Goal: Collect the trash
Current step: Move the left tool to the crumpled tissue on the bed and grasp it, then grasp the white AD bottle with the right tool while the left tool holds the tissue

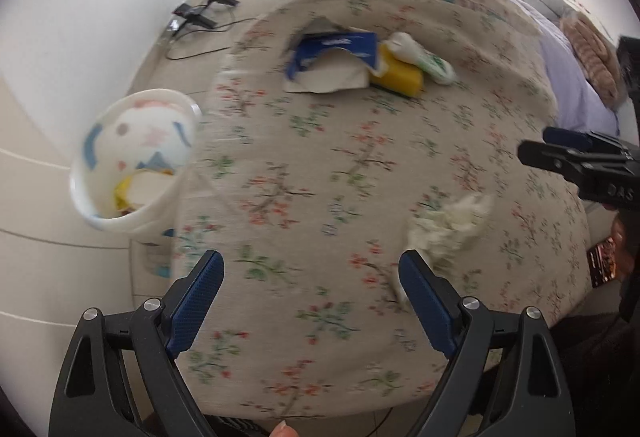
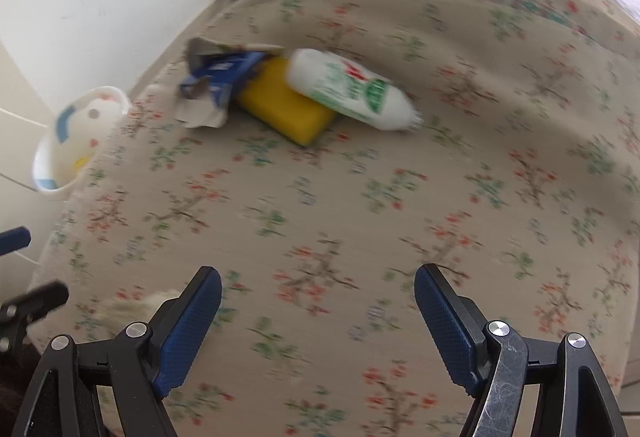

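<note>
Both my jaws wide open, holding nothing; crumpled tissue point(image 1: 450, 227) near the bed's point(image 1: 320, 173) edge, bin point(image 1: 136, 161) beside it.

- Torn blue-and-white wrapper point(image 2: 216, 85) lies crumpled against a yellow block point(image 2: 286, 105).
- White green-printed bottle point(image 2: 352, 95) lies tilted across the block.
- Crumpled tissue point(image 1: 452, 227) lies apart.

Black tools point(image 1: 312, 269) point(image 2: 318, 285), blue textured pads point(image 2: 188, 333), silver screws.
</note>
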`<move>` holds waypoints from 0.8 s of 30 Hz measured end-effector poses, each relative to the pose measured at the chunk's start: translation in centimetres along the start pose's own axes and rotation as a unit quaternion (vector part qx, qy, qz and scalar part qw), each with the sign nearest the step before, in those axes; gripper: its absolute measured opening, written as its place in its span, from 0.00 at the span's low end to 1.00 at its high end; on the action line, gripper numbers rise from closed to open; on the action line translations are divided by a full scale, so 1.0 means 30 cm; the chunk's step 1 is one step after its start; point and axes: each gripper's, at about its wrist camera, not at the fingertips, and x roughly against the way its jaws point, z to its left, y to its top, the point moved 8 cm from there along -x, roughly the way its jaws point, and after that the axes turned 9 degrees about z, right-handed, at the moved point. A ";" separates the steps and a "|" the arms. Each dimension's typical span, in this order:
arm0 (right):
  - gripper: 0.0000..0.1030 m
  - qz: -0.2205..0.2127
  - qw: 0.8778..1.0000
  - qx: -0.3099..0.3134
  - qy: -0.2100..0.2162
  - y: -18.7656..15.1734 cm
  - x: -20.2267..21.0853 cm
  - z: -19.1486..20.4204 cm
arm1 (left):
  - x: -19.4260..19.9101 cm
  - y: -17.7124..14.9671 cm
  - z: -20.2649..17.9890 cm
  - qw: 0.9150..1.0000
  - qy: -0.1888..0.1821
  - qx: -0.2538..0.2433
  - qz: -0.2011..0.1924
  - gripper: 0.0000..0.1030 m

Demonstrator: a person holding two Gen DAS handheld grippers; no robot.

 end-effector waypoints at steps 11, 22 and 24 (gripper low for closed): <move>0.80 0.006 0.999 -0.042 -0.012 -0.061 -0.005 -0.177 | -0.080 -0.014 -0.264 0.995 -0.046 -0.081 0.028 0.75; 0.80 0.002 0.998 -0.061 -0.014 -0.052 -0.008 -0.227 | -0.123 0.032 -0.263 0.996 -0.045 -0.072 0.027 0.33; 0.80 -0.001 0.998 -0.068 -0.014 -0.033 -0.010 -0.232 | -0.105 0.058 -0.251 0.997 -0.044 -0.066 0.016 0.32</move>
